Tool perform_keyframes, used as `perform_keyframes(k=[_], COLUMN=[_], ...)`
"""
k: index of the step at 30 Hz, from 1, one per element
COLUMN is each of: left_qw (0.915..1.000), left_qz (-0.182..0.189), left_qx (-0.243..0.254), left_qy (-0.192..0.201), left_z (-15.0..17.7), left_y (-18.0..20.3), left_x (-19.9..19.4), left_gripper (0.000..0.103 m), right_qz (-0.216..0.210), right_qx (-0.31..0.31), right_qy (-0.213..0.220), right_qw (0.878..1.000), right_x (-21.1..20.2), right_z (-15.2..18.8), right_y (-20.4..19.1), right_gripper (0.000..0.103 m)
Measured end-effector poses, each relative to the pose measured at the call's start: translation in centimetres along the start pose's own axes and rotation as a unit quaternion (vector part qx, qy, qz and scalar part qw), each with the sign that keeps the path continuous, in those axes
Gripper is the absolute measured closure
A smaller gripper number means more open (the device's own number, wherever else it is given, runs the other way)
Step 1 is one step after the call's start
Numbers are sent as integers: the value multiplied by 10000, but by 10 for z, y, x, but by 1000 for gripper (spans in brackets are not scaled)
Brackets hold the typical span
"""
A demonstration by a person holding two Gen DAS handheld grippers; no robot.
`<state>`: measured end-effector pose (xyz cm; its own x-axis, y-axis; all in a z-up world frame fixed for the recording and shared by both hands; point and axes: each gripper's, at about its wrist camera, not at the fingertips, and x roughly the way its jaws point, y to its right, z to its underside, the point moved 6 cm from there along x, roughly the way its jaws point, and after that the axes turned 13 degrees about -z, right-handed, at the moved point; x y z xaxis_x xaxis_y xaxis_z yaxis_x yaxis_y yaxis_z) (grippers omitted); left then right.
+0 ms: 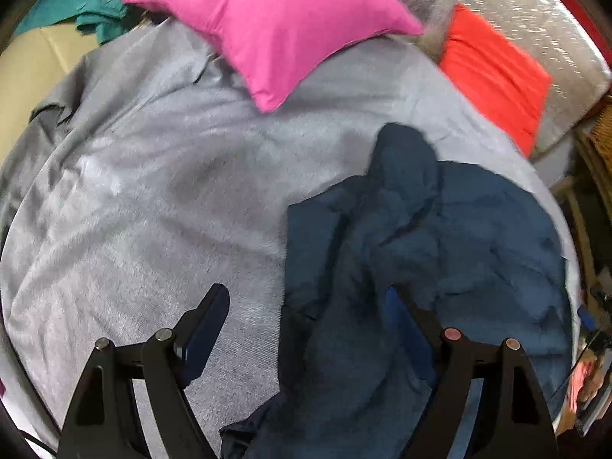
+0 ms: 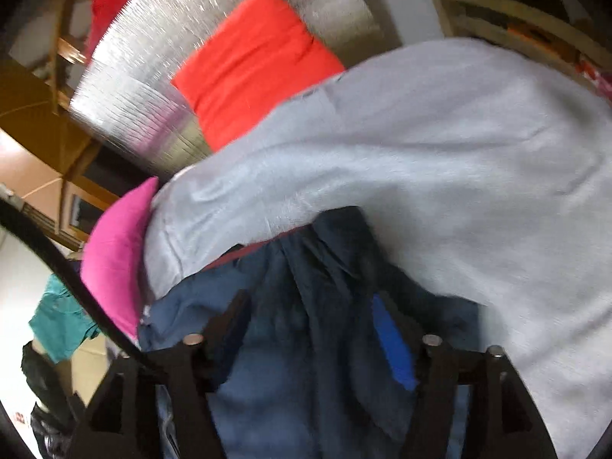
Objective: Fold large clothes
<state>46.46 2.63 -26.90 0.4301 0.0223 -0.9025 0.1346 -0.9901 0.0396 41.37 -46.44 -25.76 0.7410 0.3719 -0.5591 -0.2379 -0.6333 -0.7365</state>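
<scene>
The navy garment (image 1: 420, 252) lies crumpled on the near right part of a bed covered by a grey blanket (image 1: 153, 191). It looks like soft, limp woven cloth, thick enough to hold ridges and deep creases: light to lift, but it will sag and drag, not slide as one piece. A hem or corner at its outer edge seems the best hold, since the bunched middle would only gather more folds.

The left gripper (image 1: 306, 329) has its jaws spread wide, with a fold of the garment lying between them but not pinched. The right gripper (image 2: 310, 329) also stands spread over the dark cloth, gripping nothing, as far as the blurred view shows.

A plump pink pillow (image 1: 267, 26) and a smooth orange cushion (image 1: 497, 76) sit at the far side, before a crinkled silver foil sheet (image 2: 191, 57).
</scene>
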Motion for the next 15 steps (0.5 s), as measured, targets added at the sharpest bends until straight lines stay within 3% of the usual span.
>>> perform_keyframes(k=[6, 9, 15], left_qw=[9967, 9929, 9899], left_qz=[788, 1060, 1065], left_qx=[63, 117, 203], left_qy=[-191, -533, -913], left_z=[7, 19, 36], left_y=[2, 5, 4], left_x=[-9, -3, 7], left_gripper=[19, 19, 19], right_qz=[-195, -355, -667], right_qx=[439, 827, 1141], right_qy=[138, -49, -667], right_qw=[9988, 9959, 9890], right_x=[-64, -60, -29], right_z=[38, 60, 83], right_y=[48, 73, 89], right_gripper=[24, 24, 24])
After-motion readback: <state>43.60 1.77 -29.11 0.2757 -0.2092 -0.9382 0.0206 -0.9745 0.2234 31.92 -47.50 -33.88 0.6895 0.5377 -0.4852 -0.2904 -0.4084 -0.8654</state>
